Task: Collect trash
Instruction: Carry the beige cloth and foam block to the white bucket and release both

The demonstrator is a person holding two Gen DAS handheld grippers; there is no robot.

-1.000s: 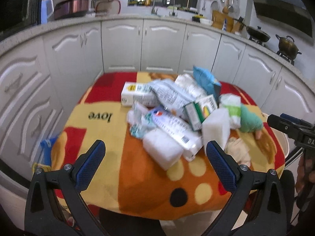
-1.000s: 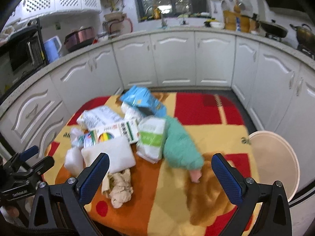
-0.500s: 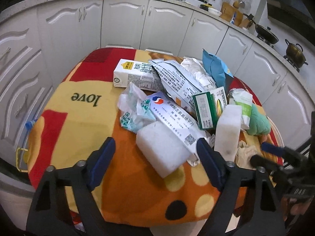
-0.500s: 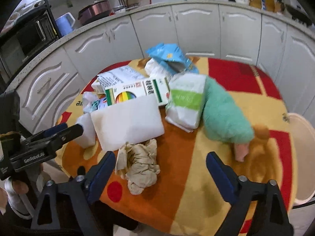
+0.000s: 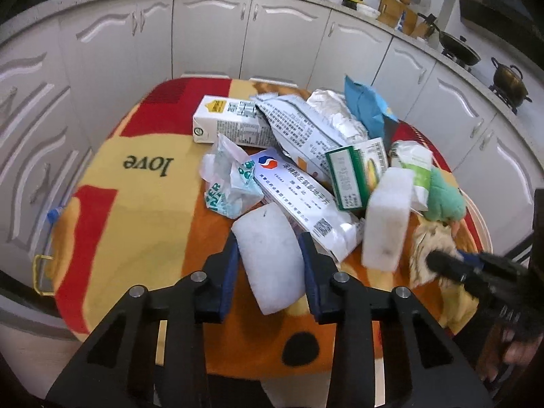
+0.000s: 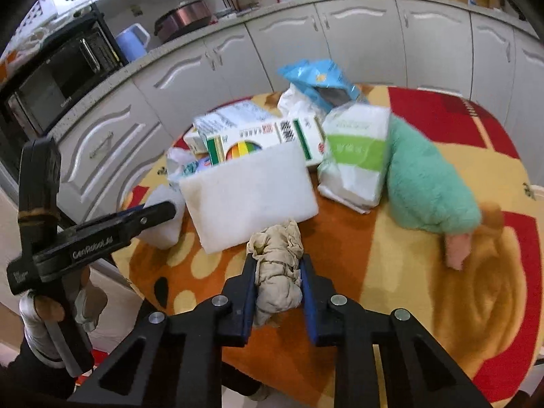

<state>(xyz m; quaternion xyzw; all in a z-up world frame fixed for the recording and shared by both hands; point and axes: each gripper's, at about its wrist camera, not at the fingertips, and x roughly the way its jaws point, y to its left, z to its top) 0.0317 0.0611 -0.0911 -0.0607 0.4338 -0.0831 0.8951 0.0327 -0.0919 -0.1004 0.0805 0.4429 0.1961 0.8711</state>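
On the round table, under its red, yellow and orange cloth (image 5: 142,204), the left gripper (image 5: 268,268) had just been closing, and its blue pads (image 5: 229,268) pressed on both sides of a white foam block (image 5: 268,255) at the near edge of the trash pile. The block lay flat on the cloth, its far end touching a long white medicine packet (image 5: 299,197). Left of that packet sat a crumpled clear wrapper (image 5: 231,187), and behind it a white carton (image 5: 227,122) lay on its side.

Further right, a second, larger foam slab (image 6: 248,197) stood on edge against a green-and-white box (image 6: 261,139). Just in front of that slab lay a crumpled brownish paper wad (image 6: 278,265). The right gripper (image 6: 277,289) had also just been closing, and its jaws clamped this wad from both sides, the paper bulging out beyond the fingertips toward the slab.

To the right of the slab a white-and-green bag (image 6: 353,156) leaned on a mint-green plush toy (image 6: 428,190), well apart from the gripper.
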